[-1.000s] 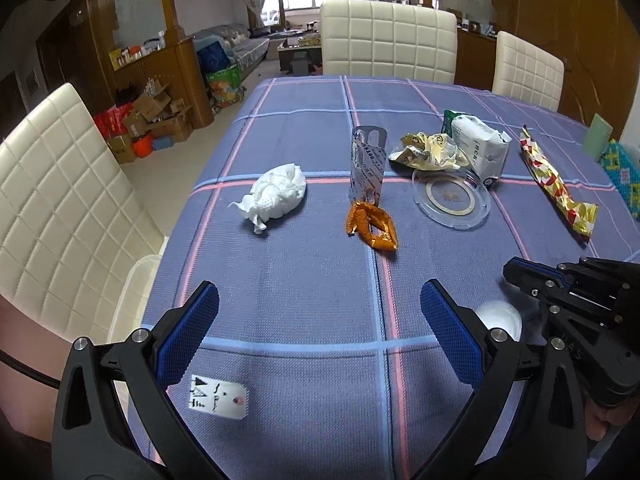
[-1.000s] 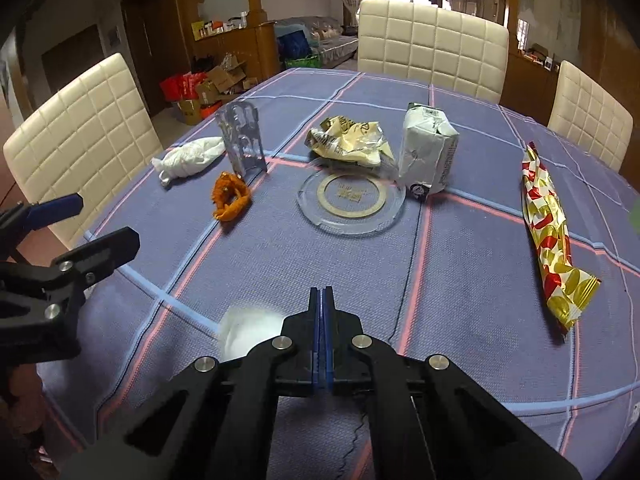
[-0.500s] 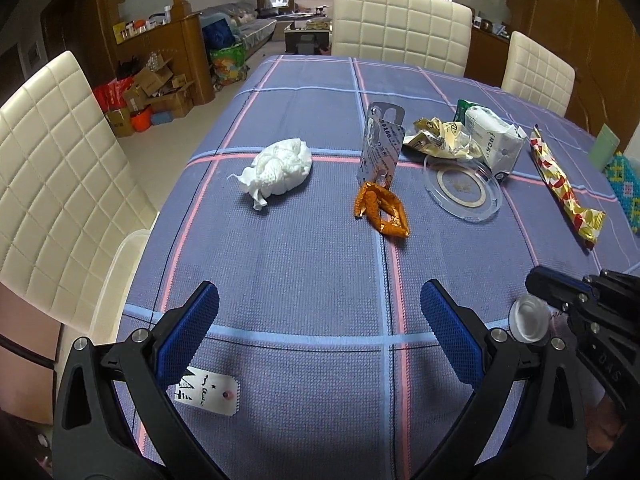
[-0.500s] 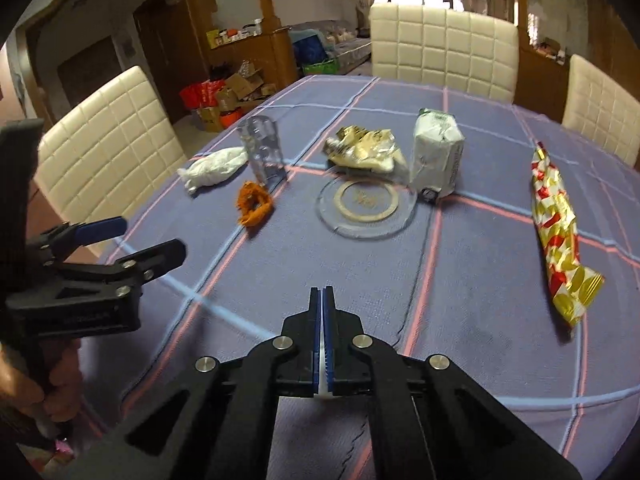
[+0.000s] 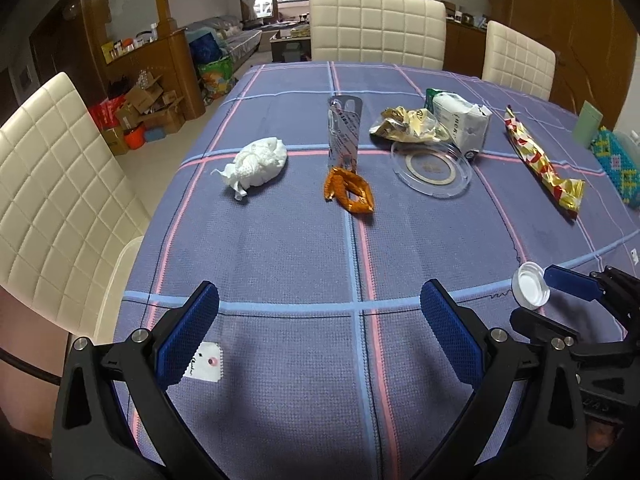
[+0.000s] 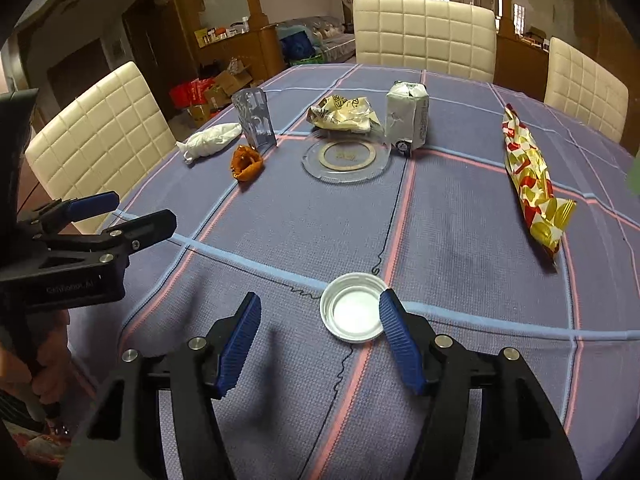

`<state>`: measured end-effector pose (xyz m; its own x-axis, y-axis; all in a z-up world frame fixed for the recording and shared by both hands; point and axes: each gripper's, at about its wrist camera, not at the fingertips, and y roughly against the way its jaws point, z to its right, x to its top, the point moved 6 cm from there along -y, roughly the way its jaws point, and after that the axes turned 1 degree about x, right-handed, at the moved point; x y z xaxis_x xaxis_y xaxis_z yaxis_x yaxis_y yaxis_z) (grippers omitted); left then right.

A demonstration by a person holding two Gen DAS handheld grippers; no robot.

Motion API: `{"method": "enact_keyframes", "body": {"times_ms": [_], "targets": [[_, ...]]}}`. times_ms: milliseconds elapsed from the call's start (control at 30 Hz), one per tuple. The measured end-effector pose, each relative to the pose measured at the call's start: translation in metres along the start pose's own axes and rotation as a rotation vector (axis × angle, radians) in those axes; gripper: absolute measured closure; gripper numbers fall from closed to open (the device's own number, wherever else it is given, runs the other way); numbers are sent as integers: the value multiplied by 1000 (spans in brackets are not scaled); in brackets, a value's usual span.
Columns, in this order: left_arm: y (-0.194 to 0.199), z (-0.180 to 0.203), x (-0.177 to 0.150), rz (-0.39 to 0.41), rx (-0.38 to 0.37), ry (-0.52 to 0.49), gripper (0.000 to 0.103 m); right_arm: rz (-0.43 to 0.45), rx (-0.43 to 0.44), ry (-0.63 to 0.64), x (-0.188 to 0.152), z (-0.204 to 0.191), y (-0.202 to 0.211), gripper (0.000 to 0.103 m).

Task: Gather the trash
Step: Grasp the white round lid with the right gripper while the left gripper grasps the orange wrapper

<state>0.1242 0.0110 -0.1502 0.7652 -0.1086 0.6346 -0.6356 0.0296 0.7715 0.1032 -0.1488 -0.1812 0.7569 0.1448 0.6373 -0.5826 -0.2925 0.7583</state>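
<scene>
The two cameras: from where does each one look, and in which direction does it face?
Left wrist: on left gripper, facing down the table; right gripper at its right edge.
Right wrist: on right gripper, jaws opening, white cap between; left gripper and hand at left.
Shared: cap, clear lid.

Both wrist views look down-forward over the same table (image 5: 280, 260), side by side.

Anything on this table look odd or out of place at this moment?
A white cap sits against one finger of the right gripper, whose fingers are opening, so it looks just released. A clear blister pack stands upright among otherwise flat litter.
</scene>
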Motion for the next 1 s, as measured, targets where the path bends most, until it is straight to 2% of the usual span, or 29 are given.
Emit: {"method": "enact_keyframes", "body": {"times_ms": [133, 333, 367, 400, 500, 667, 867, 933, 1000], "targets": [[1, 1, -1, 1, -1, -3, 4, -2, -69, 4, -2, 7, -2, 43], [-4, 4, 0, -10, -2, -14, 4, -26, -91, -13, -3, 18, -11, 43], [-4, 5, 0, -11, -3, -17, 4, -26, -95, 1, -3, 16, -12, 50], [-5, 7, 1, -12, -3, -22, 4, -21, -99, 13, -3, 15, -12, 64], [-7, 10, 3, -15, -6, -34, 4, -21, -65, 14, 0, 11, -12, 64], [-13, 15, 18, -3, -14, -65, 4, 7, -78, 30, 22, 11, -7, 64], [-43, 18, 42, -13, 3, -73, 4, 25, -87, 17, 52, 17, -12, 64], [-57, 17, 49, -30, 17, -75, 7, 18, -91, 12, 58, 21, -18, 64], [-68, 17, 52, -57, -3, -64, 16, 9, -91, 4, 62, 23, -24, 64]]}}
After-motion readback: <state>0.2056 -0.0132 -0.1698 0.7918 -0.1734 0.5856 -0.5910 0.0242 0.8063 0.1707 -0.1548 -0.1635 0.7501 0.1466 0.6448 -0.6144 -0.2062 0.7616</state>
